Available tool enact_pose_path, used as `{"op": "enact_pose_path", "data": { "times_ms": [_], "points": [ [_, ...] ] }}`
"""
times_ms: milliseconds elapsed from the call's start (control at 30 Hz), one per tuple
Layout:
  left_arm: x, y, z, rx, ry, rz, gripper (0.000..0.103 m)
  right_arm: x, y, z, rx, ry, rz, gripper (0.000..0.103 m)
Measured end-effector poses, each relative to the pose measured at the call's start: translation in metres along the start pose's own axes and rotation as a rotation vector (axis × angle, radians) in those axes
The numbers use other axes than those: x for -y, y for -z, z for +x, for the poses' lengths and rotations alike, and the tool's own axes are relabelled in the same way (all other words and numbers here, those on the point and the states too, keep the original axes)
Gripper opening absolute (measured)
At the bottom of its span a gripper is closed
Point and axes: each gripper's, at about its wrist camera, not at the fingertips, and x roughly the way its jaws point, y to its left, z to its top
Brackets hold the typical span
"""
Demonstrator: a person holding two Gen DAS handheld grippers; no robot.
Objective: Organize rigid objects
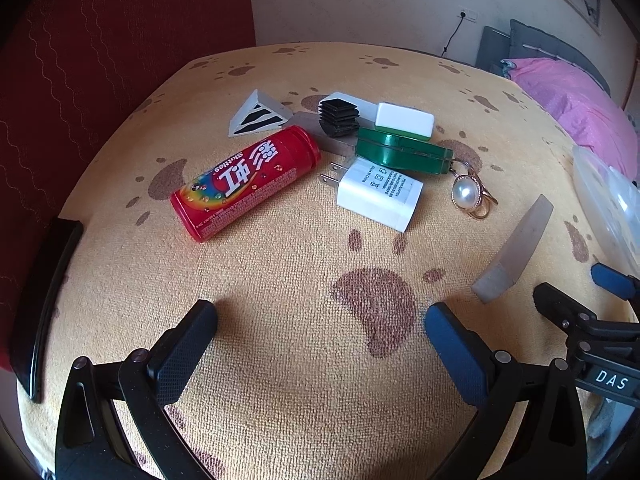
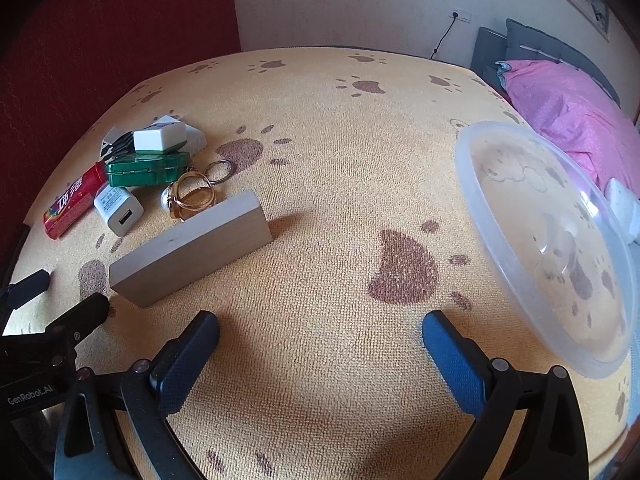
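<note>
Here the left gripper and the right gripper each hover low over the yellow paw-print cloth, jaws spread wide, nothing between them. The things to sort lie in one loose heap toward the far left of the cloth: one red Skittles tube on its side, one white plug adapter just beside it, one green case with one white tile on top, one black ribbed stack, and one striped wedge. One pearl ring lies by the case; there may be two or three rings tangled there, hard to count. One grey block stands nearer, apart from the heap. One clear plastic bowl sits at the right, well apart.
</note>
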Motion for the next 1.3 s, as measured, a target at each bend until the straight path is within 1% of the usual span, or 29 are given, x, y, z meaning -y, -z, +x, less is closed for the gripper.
{"op": "enact_pose_path", "data": {
  "times_ms": [100, 233, 367, 500, 633, 800, 933, 1100, 1233, 1300],
  "points": [
    [-0.001, 0.002, -0.002, -0.011, 0.012, 0.013, 0.103, 0.000, 0.002, 0.000, 0.009, 0.000, -0.002, 0.103],
    [-0.003, 0.008, -0.007, -0.003, 0.029, 0.030, 0.103, 0.000, 0.003, -0.001, 0.014, -0.003, -0.005, 0.103],
    [-0.007, 0.009, -0.009, -0.021, 0.058, 0.056, 0.103, 0.001, 0.004, -0.002, 0.020, -0.007, -0.010, 0.103],
    [-0.011, 0.008, -0.010, -0.033, 0.046, 0.051, 0.103, 0.001, 0.005, -0.003, 0.028, -0.008, -0.009, 0.103],
    [-0.019, 0.002, -0.008, -0.044, 0.016, 0.004, 0.103, 0.000, 0.005, -0.003, 0.033, -0.009, -0.007, 0.103],
    [-0.035, -0.007, -0.009, -0.022, -0.044, -0.078, 0.103, 0.000, 0.006, -0.004, 0.037, -0.009, -0.006, 0.103],
    [-0.048, -0.019, -0.011, -0.002, -0.047, -0.145, 0.103, 0.000, 0.006, -0.004, 0.038, -0.009, -0.005, 0.103],
    [-0.053, -0.039, -0.009, 0.019, -0.060, -0.217, 0.103, 0.000, 0.005, -0.004, 0.039, -0.010, -0.004, 0.103],
    [-0.055, -0.054, -0.001, 0.016, -0.030, -0.300, 0.103, -0.001, 0.005, -0.004, 0.042, -0.011, -0.005, 0.103],
    [-0.054, -0.060, 0.002, 0.022, -0.031, -0.322, 0.103, -0.001, 0.005, -0.004, 0.043, -0.011, -0.005, 0.103]
  ]
}}
